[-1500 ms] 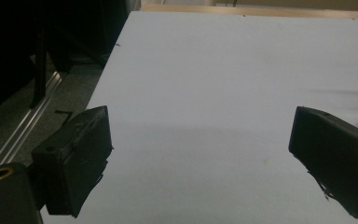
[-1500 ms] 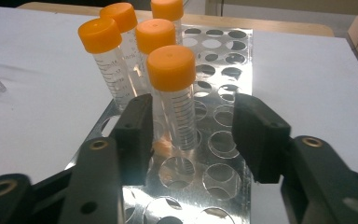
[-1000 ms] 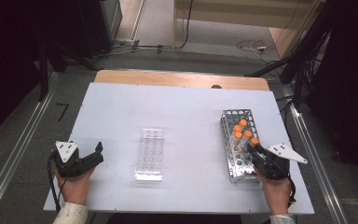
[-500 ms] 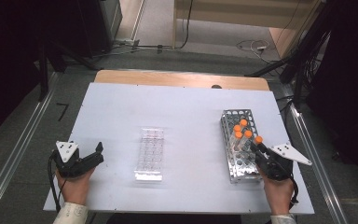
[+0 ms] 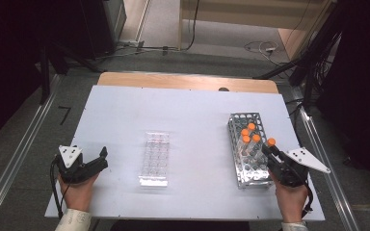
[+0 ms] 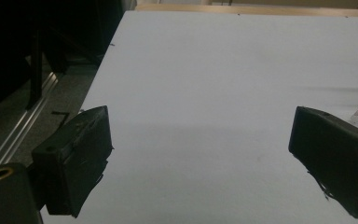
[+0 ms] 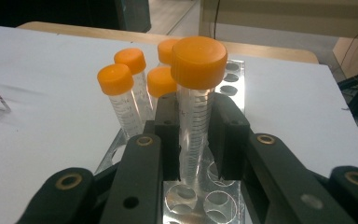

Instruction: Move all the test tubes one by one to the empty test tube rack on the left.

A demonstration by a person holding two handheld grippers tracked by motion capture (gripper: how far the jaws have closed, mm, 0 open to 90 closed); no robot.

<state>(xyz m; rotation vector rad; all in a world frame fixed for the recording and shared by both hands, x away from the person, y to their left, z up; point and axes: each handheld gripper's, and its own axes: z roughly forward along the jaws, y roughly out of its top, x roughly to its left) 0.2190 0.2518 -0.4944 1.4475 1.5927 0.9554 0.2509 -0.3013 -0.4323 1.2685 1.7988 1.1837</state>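
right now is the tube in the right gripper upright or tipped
Upright. In the right gripper view the orange-capped tube stands vertical between the right gripper pads, which press its sides, above the metal rack.

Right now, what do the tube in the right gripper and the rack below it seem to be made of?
The clear graduated tube with an orange screw cap looks like transparent glossy plastic: printed scale lines, see-through wall. The perforated silver rack seems to be polished metal: its round-holed plate shines and reflects.
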